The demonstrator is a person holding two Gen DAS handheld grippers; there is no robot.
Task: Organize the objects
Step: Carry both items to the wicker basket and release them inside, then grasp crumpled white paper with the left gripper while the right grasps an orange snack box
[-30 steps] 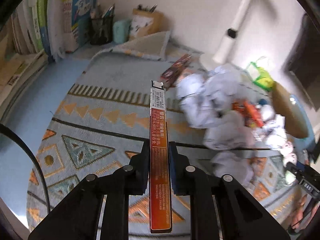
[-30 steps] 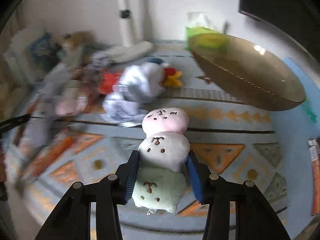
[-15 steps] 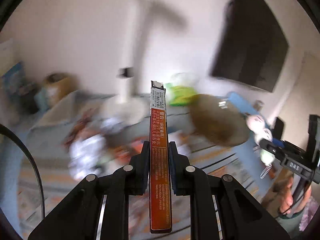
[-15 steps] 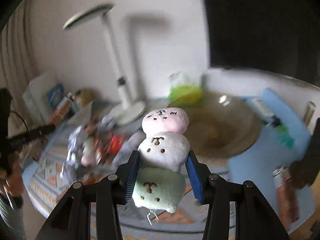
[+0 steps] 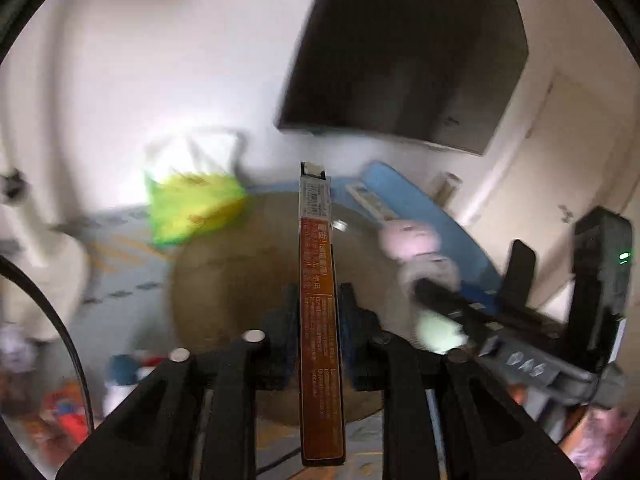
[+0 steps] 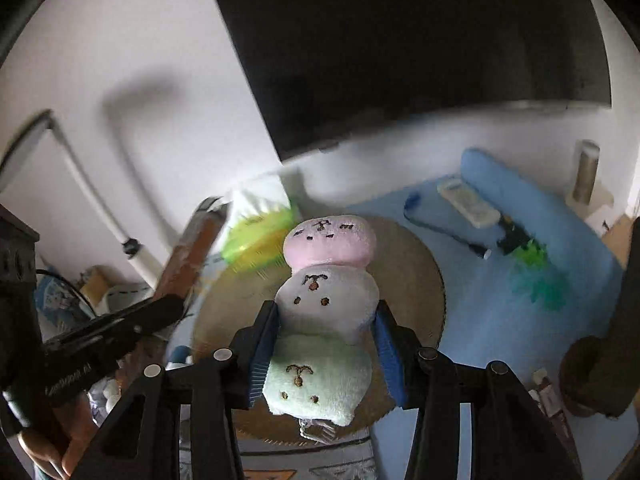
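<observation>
Plush toy (image 6: 326,312), three stacked soft faces in pink, white and green, hangs pinched at its white middle by the right gripper (image 6: 326,344) above the round woven basket (image 6: 424,276); it is light and squashy, so the middle hold suits it. The left gripper (image 5: 320,332) carries a long orange carton (image 5: 321,312) edge-up over the same basket (image 5: 224,280); its jaws have just been opening, with gaps now showing beside the stiff, light, thin carton, so it may slip.
</observation>
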